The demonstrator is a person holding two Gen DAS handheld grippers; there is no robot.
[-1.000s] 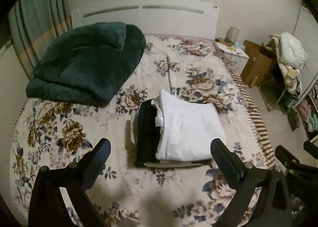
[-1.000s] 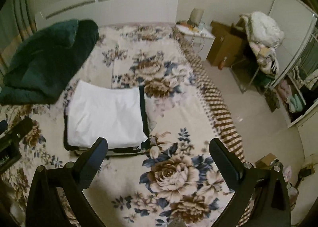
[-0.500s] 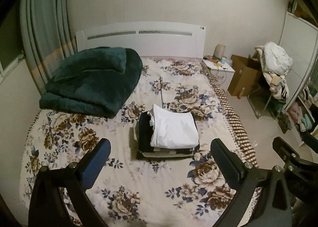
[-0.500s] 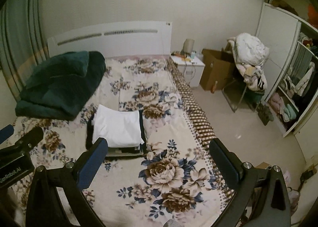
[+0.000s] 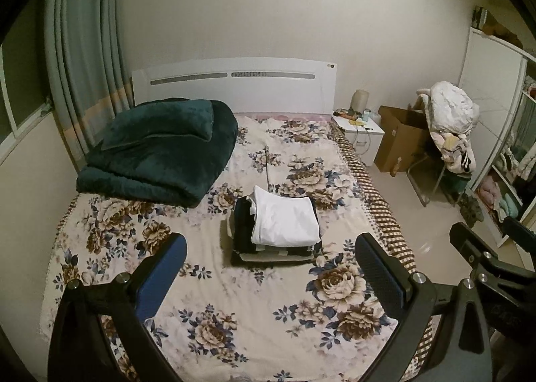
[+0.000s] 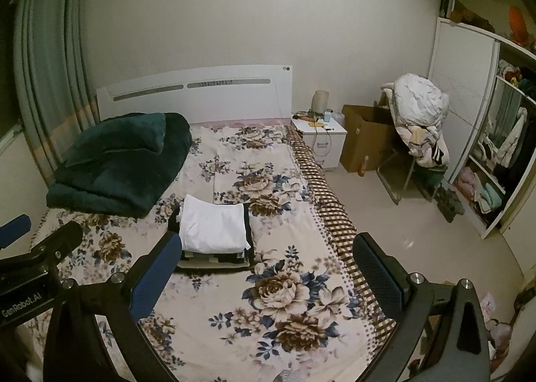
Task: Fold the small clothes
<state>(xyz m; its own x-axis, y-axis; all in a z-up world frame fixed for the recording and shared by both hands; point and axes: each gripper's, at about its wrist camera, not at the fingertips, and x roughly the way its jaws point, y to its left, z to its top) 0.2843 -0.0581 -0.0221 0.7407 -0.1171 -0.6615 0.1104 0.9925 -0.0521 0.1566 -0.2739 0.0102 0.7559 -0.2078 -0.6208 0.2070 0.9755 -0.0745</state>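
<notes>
Two tongs, left (image 5: 269, 259) and right (image 6: 266, 259), gape empty; rectangular soft clothes stack (image 5: 278, 231), white top, long axis across floral bed (image 5: 234, 321).

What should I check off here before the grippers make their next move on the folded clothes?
1. Left gripper open, nothing held: ok.
2. Right gripper open, nothing held: ok.
3. White garment folded flat on top of the stack: ok.
4. Stack clear of the green blanket: ok.
5. Stack well inside the bed edge: ok.
6. More clothes waiting to be folded: cannot tell.
</notes>
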